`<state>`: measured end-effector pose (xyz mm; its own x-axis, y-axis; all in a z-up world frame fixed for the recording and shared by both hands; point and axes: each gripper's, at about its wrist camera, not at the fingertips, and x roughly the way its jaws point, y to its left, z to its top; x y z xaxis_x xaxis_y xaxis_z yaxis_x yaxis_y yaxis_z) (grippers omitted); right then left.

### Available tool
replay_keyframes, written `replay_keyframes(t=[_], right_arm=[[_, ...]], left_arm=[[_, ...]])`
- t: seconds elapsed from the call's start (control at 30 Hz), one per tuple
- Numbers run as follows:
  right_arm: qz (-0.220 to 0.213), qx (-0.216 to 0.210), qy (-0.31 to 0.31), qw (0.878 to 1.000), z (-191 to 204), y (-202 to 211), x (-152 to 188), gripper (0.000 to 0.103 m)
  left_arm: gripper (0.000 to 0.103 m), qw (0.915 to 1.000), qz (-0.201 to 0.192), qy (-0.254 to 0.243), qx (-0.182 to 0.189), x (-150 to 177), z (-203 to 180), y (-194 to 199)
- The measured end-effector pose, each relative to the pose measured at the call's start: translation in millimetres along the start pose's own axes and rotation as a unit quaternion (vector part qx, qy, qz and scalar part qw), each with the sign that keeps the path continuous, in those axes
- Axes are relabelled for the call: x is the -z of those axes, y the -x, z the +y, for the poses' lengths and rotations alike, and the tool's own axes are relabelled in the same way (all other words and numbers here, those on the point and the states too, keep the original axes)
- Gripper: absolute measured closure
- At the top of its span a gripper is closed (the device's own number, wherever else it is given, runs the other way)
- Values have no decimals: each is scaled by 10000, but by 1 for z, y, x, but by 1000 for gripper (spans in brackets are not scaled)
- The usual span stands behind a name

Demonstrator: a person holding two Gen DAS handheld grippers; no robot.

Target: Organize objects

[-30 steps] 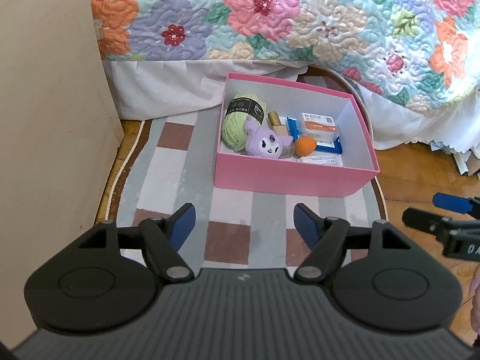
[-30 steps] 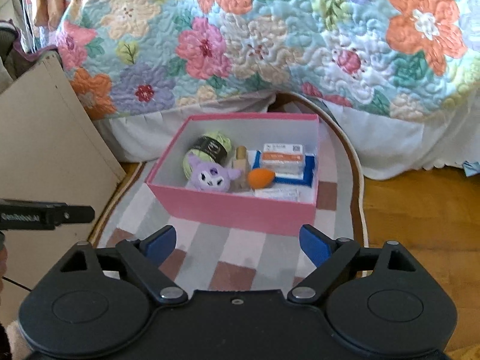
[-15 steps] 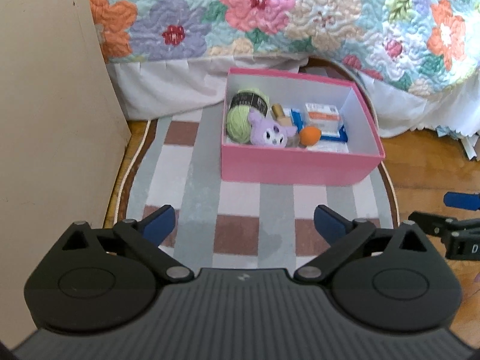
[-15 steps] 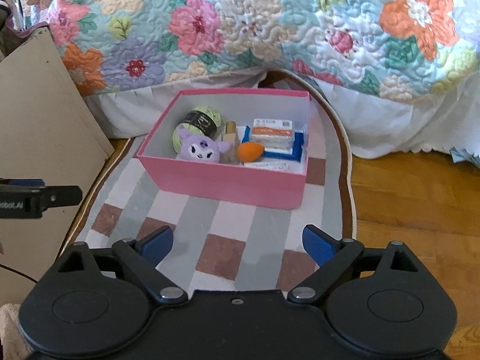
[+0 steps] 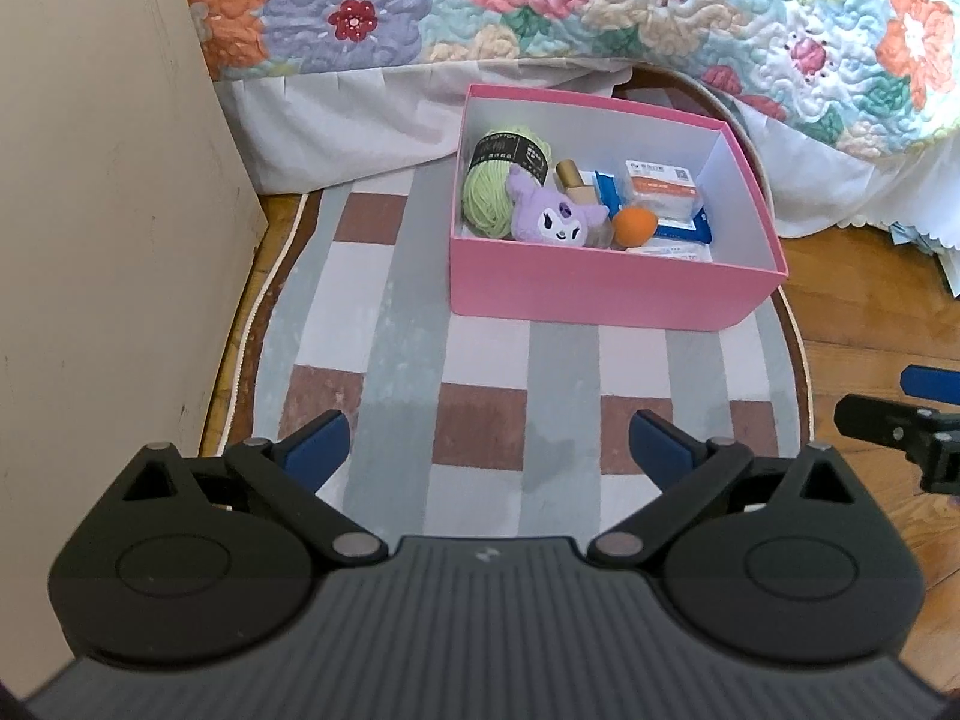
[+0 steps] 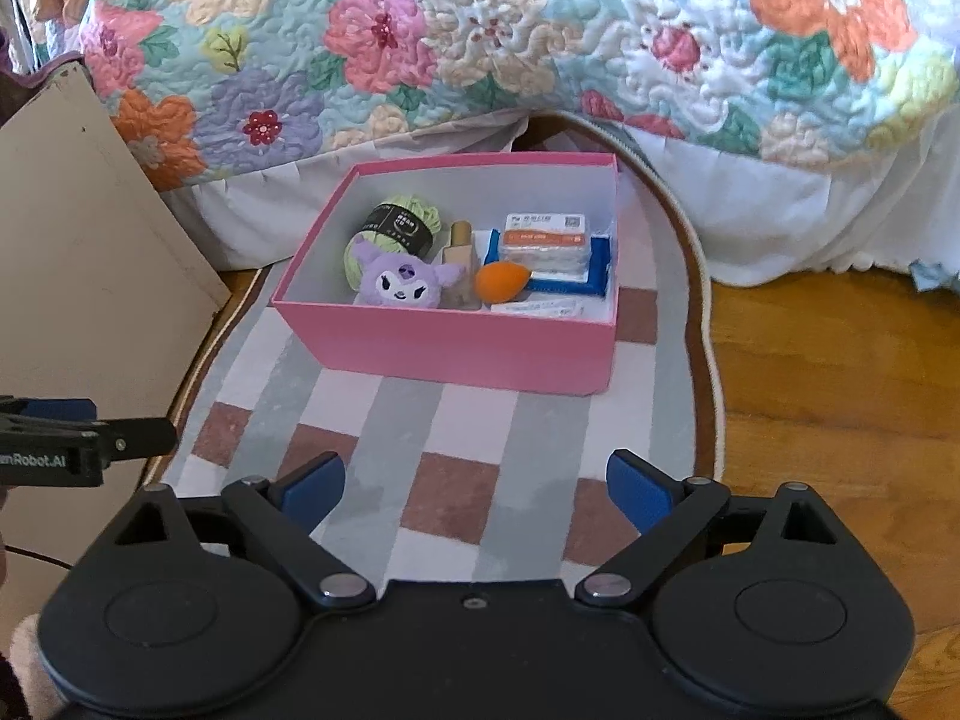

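Risk: The pink box (image 5: 606, 294) looked light and sat on a soft checked rug (image 5: 480, 420); in my judgement a gripper nudging a wall could have slid or tipped it, spilling what had been sorted.
Cause: Both tools stood short of the box with wide-spread fingers, so a careless forward reach would have met the near wall first.
Second risk: The items inside were packed touching each other, so pulling one might have dragged a neighbour.
Left gripper (image 5: 486, 444): open, holding nothing, in front of the box's near wall, over the rug.
Right gripper (image 6: 477, 483): open and empty too, in front of the box toward its right end.
Box contents: green yarn ball (image 6: 396, 228) in the left part of the box; purple plush toy (image 6: 405, 282) against the near wall, touching the yarn; small tan bottle (image 6: 459, 252) just right of the plush; orange sponge (image 6: 501, 282) beside the bottle; orange-labelled packet (image 6: 543, 237) atop a blue pack (image 6: 594, 276) at the box's right side.
Box position: in front of the floral quilt (image 6: 480, 30), on the rug.
Outside the box: no loose object seen on the rug.
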<state>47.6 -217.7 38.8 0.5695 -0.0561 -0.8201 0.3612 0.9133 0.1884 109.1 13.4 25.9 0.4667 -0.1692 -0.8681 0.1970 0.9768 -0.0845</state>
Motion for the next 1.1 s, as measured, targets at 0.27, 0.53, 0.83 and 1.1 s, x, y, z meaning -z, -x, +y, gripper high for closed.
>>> replay_keyframes(t=[0.27,0.53,0.83,1.1], right_arm=[[-23,167,137,9998,1,2,0,0],[-69,265,92,9996,-4,4,-1,0],[-65,370,158,9992,-1,3,-2,0],[-29,394,93,9992,-3,2,-2,0]], left_arm=[[2,10000,-15,23,59,1,0,2],[2,10000,1,36,45,1,1,2],[2,9999,125,-26,8,2,-1,1],[2,9997,236,-44,-40,1,1,-3]])
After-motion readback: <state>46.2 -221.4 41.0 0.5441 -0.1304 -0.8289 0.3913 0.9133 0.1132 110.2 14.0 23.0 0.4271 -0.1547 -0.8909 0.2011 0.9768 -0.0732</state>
